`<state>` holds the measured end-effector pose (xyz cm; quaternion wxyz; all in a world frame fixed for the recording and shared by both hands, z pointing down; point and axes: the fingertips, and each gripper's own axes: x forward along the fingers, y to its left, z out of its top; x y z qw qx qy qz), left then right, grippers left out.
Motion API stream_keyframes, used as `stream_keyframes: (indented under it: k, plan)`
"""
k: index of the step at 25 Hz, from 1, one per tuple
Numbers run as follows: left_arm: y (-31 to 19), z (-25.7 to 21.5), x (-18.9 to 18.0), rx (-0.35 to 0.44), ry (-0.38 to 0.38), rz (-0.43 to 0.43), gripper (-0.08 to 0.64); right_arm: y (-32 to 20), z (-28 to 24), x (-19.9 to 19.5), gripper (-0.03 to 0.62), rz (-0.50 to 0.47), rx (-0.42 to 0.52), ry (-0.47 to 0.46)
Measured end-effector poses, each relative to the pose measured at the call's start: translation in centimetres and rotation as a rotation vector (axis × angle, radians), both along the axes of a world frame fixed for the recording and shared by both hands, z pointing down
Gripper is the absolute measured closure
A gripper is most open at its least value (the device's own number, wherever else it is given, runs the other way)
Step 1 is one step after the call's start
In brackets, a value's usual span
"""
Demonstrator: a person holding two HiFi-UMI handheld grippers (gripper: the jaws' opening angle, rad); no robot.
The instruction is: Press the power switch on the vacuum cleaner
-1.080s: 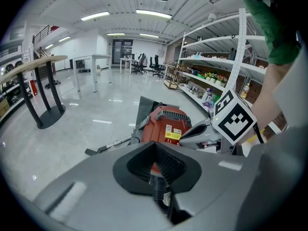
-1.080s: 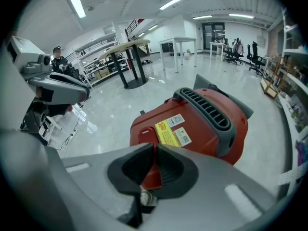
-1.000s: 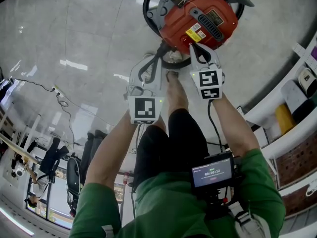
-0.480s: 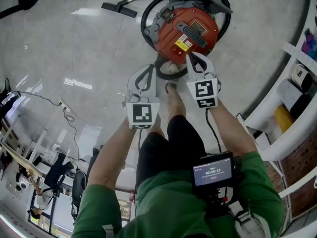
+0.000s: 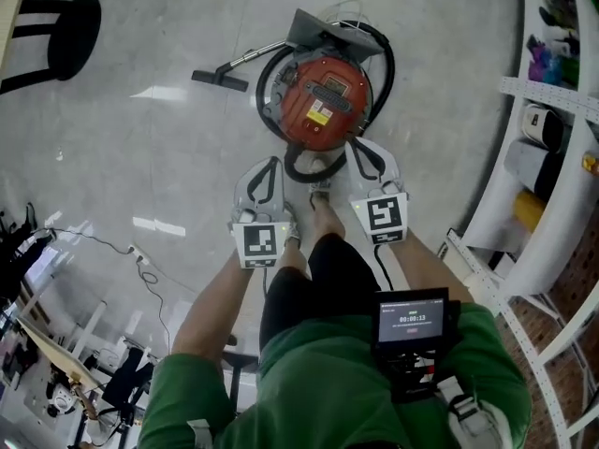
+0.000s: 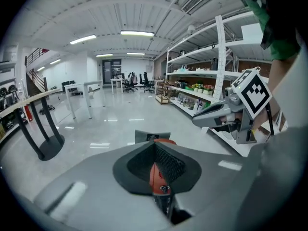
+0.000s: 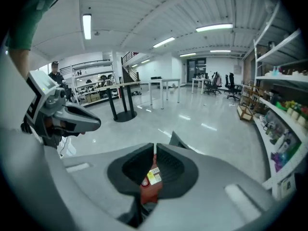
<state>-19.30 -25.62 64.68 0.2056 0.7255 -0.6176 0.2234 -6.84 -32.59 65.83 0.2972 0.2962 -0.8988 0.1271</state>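
The red round vacuum cleaner (image 5: 323,101) stands on the floor ahead of me, with its black hose looped around it and its nozzle (image 5: 223,76) lying to the left. Both grippers hang above the floor on the near side of it, not touching it. My left gripper (image 5: 270,163) is shut with nothing in it, short of the vacuum's left side. My right gripper (image 5: 359,146) is also shut and empty, just off the vacuum's near right edge. In the left gripper view, the red body (image 6: 158,176) shows through the gap behind the closed jaws. The same body (image 7: 150,182) shows likewise in the right gripper view.
White shelving (image 5: 552,157) with goods curves along the right side. A black stool base (image 5: 67,28) stands at the far left. A cable (image 5: 140,255) lies on the floor to my left. My foot (image 5: 325,204) stands between the grippers, near the vacuum.
Both grippers have drawn back from the vacuum. A second ago the right gripper's tip was on the red top; now it is off it. The vacuum looks farther away.
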Motion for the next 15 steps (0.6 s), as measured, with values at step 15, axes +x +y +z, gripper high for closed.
stream_keyframes:
  k: [15]
  plan:
    - [5.3, -14.9, 0.6, 0.206, -0.013, -0.012, 0.552, 5.4, -18.2, 3.3, 0.581, 0.146, 0.209, -0.133]
